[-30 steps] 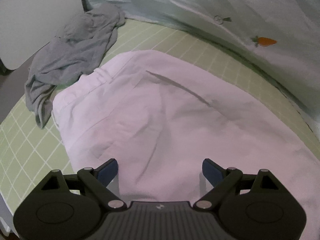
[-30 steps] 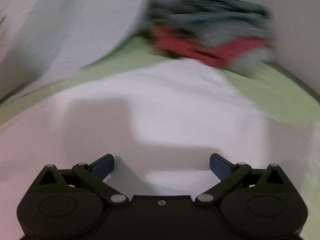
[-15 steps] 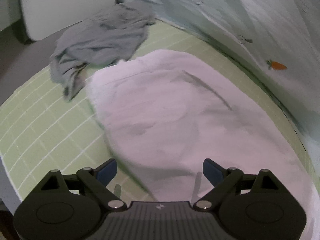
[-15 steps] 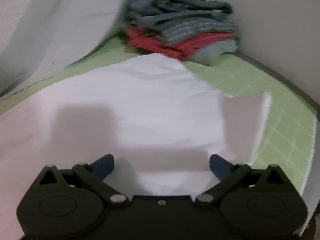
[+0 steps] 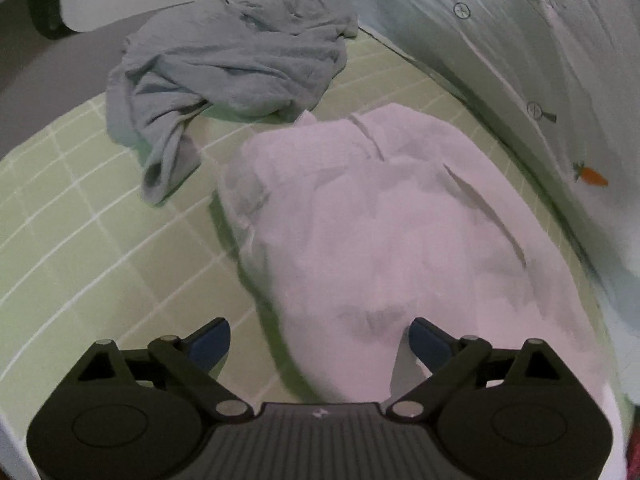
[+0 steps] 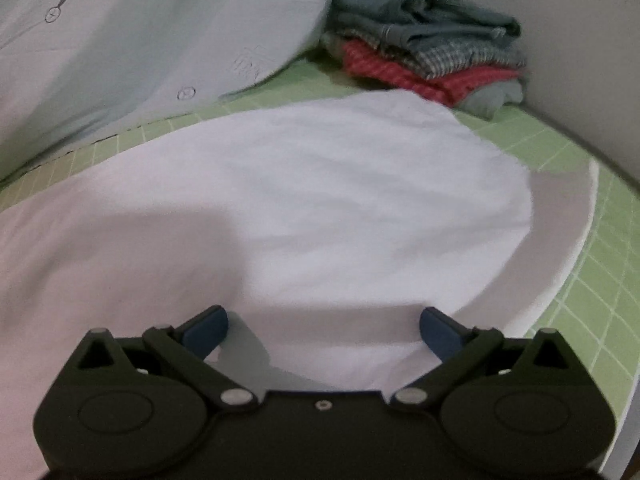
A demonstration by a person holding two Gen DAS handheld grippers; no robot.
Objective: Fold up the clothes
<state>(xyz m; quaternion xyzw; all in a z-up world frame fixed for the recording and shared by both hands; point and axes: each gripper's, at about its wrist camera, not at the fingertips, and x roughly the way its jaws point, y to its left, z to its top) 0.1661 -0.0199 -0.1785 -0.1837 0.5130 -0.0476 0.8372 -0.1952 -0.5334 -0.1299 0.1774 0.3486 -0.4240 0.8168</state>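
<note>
**A:** What am I looking at on your side?

**B:** I am looking down the left hand-held gripper, and its jaws are standing wide apart with nothing between them. It is hanging over the near end of the pale pink garment, which is lying spread on the green checked bed sheet. One blue fingertip is sitting over the cloth, the other over bare sheet just beside its edge.

**A:** And the right one?

**B:** The right hand-held gripper is released too, jaws spread, gripping nothing. It is hovering over the same garment, which is looking almost white from this side. The far right corner of the cloth is lying turned over, showing a duller patch near the sheet's edge.

**A:** Anything else on the bed?

**B:** A crumpled grey garment is lying beyond the pink one in the left view, close to its far end; I cannot tell whether they are touching. In the right view a stack of folded clothes is sitting at the far corner against the wall, grey-blue on top, checked below it, red under that. A pale blue duvet with small printed motifs is running along the far side of the bed.
</note>
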